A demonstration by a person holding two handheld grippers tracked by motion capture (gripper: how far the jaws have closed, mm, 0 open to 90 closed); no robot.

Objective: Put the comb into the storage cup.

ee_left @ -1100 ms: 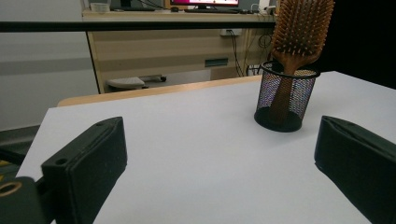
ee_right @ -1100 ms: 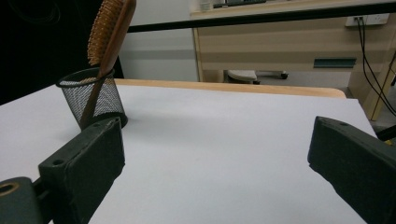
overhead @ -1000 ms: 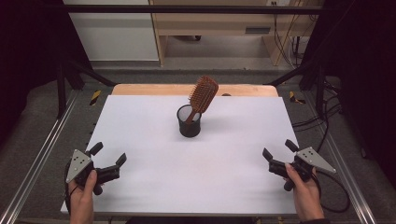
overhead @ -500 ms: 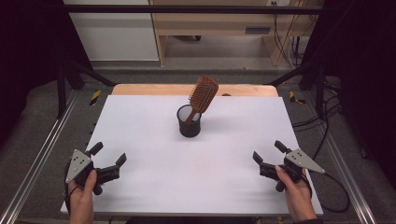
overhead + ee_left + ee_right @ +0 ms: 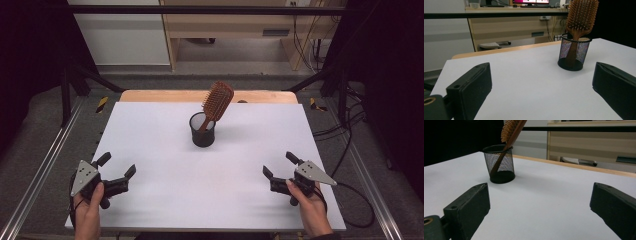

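Two pairs of tongs sit at the bottom of the high view, each held in a person's hand that comes up from the lower edge. The left tongs are at the lower left, just over the near left corner of the white desk, their jaws spread wide and aimed up and to the right; the hand grips them from below with its wrist off the desk edge. The right tongs are at the lower right, jaws likewise wide apart and holding nothing, aimed up and to the left; their hand lies over the near right corner. In each gripper view the two black jaws rise from the bottom corners with bare white desk between them.

Farther up, at the middle of the frame and well apart from both tongs, a black mesh cup stands upright on the desk. A wooden hairbrush stands in it handle down, its long axis tilted so that the head leans to the upper right above the rim. In the left gripper view the bristled face of the hairbrush turns toward the camera.

Beyond the cup, a strip of bare wood edges the far side of the desk.
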